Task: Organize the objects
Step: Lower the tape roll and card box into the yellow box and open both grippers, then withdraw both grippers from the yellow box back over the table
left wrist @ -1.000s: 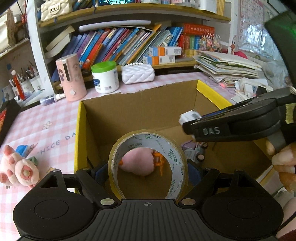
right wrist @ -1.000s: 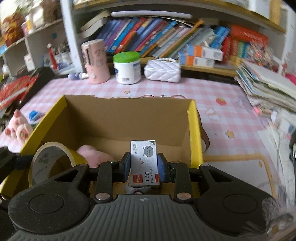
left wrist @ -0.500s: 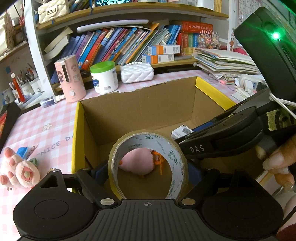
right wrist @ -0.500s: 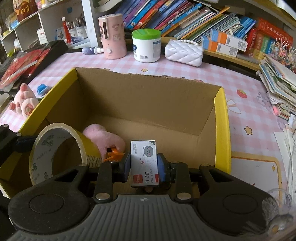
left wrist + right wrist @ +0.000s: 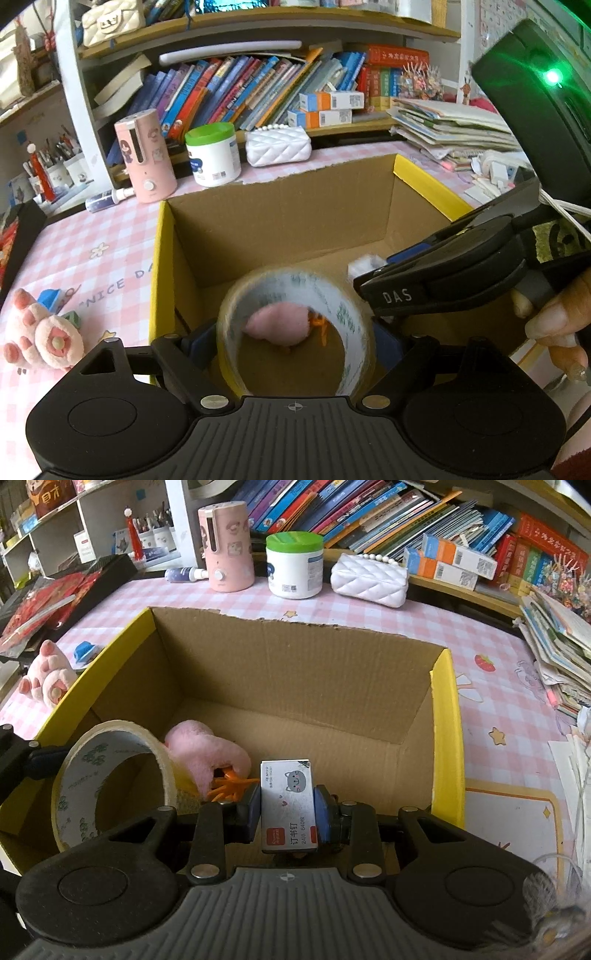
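Left wrist view: left gripper (image 5: 295, 339) clamping tape roll (image 5: 295, 328) upright over cardboard box (image 5: 280, 210), probably for dropping inside. Right wrist view: right gripper (image 5: 288, 808) pinching staple box (image 5: 289, 805) narrowly above box floor, near pink plush (image 5: 203, 753).

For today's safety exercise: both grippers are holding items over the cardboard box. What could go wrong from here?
1. The tape roll, held on edge by the left gripper, may roll when released and strike the pink plush toy in the cardboard box.
2. The right gripper, shut on the staples box, sits close beside the roll; the two could collide.
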`<state>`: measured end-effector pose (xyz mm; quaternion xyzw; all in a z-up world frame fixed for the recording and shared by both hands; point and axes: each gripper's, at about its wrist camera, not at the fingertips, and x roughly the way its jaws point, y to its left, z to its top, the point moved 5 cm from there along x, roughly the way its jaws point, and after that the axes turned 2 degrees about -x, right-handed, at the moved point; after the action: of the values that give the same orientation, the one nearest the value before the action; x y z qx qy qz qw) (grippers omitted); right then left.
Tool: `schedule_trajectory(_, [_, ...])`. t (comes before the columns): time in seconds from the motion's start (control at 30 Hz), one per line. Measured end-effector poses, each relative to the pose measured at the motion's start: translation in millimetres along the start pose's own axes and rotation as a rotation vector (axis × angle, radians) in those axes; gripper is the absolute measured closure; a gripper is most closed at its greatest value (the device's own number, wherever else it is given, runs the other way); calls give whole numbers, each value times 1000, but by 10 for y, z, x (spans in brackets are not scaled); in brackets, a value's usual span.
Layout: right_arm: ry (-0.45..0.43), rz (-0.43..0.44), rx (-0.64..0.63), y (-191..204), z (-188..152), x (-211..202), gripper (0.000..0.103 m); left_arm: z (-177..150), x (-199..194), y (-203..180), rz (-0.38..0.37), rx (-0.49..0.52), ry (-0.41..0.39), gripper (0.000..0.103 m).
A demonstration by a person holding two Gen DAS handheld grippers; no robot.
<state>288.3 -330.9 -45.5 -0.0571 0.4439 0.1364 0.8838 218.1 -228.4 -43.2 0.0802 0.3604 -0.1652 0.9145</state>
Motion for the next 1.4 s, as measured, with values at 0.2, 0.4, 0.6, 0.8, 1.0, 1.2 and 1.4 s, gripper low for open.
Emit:
schedule_trajectory(0.2, [-45,-5,28,19,-6,-112,74,-19,-86,12,5,11,-20,16])
schedule_trajectory(0.4, [-126,-39,78,59,-30,-331,61,-51,-248,12,11,25,-68,16])
schedule_trajectory(0.6, [-219,-98,124,104,-113,-594,58,-89,-435,95,24,6,-118,13])
schedule_trajectory(0.8, [-261,-132,182,181,-250,-765,58,-154,-588,169,23,3,-147,12])
schedule_trajectory(1.0, [-292,-177,212,310,-381,-911,57,-255,-735,257,19,-5,-164,12])
schedule_trajectory(1.2, [-298,-210,240,468,-514,-1035,57,-391,-891,338,-1,-6,-171,12])
schedule_trajectory(1.4, [-286,-242,271,647,-696,-1141,57,-580,-1037,439,-21,-12,-158,11])
